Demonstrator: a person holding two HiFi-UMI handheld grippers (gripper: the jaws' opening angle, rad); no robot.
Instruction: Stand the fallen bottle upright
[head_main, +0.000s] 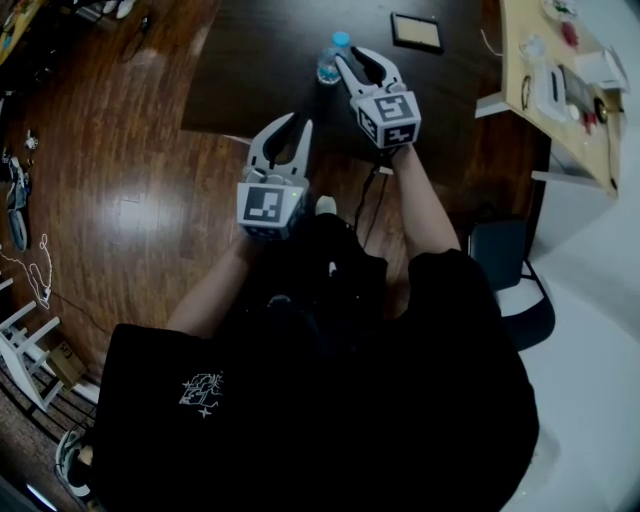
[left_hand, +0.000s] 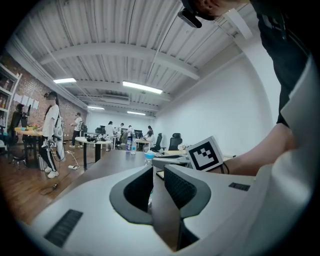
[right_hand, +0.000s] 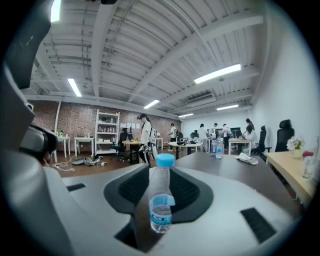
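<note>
A clear water bottle (head_main: 331, 60) with a blue cap stands upright on the dark table (head_main: 260, 70). My right gripper (head_main: 357, 56) sits just to its right, with the left fingertip beside the bottle. In the right gripper view the bottle (right_hand: 161, 200) shows upright in the gap between the dark pads (right_hand: 189, 194). A sliver of room shows on each side, so the jaws are open and not pressing on it. My left gripper (head_main: 289, 126) hangs nearer to me at the table's front edge. Its pads (left_hand: 181, 187) are a narrow slit apart with nothing between them.
A dark framed tablet (head_main: 416, 32) lies further back on the table. A light wooden desk (head_main: 560, 110) with small items stands at the right, a dark chair (head_main: 505, 255) below it. Wooden floor (head_main: 110, 180) spreads to the left. People and tables (right_hand: 220, 145) fill the far room.
</note>
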